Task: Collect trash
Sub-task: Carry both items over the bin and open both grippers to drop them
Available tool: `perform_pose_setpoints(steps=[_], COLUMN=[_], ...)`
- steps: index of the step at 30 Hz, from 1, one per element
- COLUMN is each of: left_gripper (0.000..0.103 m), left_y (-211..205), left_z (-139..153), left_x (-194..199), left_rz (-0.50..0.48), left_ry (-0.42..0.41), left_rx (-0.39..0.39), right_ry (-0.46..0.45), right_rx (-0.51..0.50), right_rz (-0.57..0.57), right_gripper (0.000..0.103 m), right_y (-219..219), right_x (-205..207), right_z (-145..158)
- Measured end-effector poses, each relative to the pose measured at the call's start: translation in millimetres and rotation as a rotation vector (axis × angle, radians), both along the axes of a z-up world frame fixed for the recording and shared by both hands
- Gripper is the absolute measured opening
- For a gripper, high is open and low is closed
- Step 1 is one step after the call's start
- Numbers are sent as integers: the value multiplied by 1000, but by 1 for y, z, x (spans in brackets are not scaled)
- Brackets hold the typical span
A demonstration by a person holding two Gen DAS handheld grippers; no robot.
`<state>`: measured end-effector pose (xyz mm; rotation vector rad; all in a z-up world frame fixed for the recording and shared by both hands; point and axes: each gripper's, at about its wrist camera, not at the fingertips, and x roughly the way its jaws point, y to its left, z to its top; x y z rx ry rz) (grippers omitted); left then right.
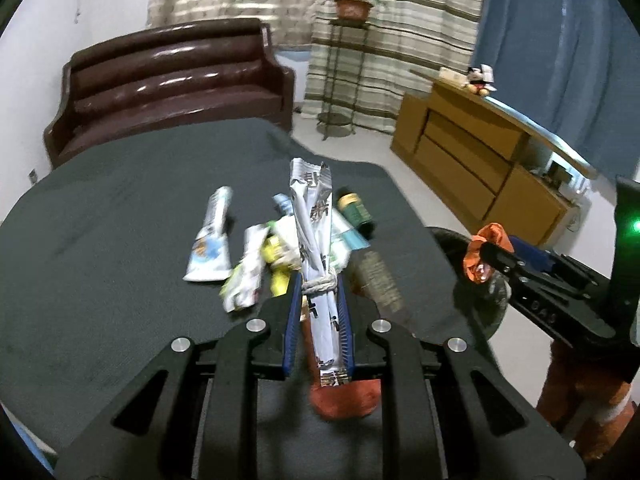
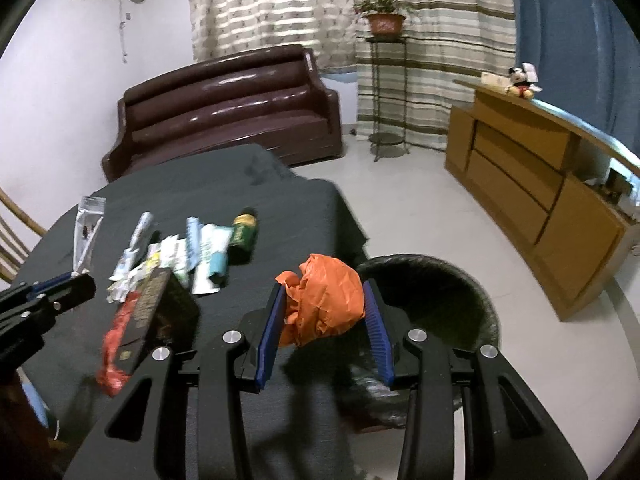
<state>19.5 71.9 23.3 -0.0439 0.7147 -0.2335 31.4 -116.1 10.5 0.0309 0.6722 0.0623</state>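
While the right gripper (image 2: 324,300) clamps the crumpled orange wrapper (image 2: 326,300) between its blue pads, the black-lined trash bin (image 2: 460,284) sits just ahead of it and slightly to its right, below the table edge, so the sensible move would be to carry the wrapper forward until it hangs fully over the bin's mouth before parting the jaws; a light wrapper could otherwise catch the rim or drift back onto the cloth. The left gripper (image 1: 318,288) is closed narrowly on a long silver wrapper (image 1: 314,240) tied with a band, which sticks out ahead of its fingertips and probably goes to the bin next. More litter lies ahead of the left tool on the dark grey tablecloth (image 1: 100,220): a white tube (image 1: 210,244), crumpled packets and a small green bottle (image 1: 356,210). Beyond the table stand a brown leather sofa (image 1: 172,80), striped curtains, a potted plant (image 1: 352,0) on a wire stand and a wooden cabinet (image 1: 472,164).
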Motion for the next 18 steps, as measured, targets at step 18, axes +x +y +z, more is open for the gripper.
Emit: perform_pose_setpoints(steps=[18], left_gripper=[17], left_y=[-108], left_z=[-4], left_x=[29], left_rz=[-149], left_ry=[-57], left_rx=[19], right_ry=[-54], right_rx=[-85], right_rz=[-129], right_gripper=[40], right_y=[-67], right_x=[5], right_z=[2])
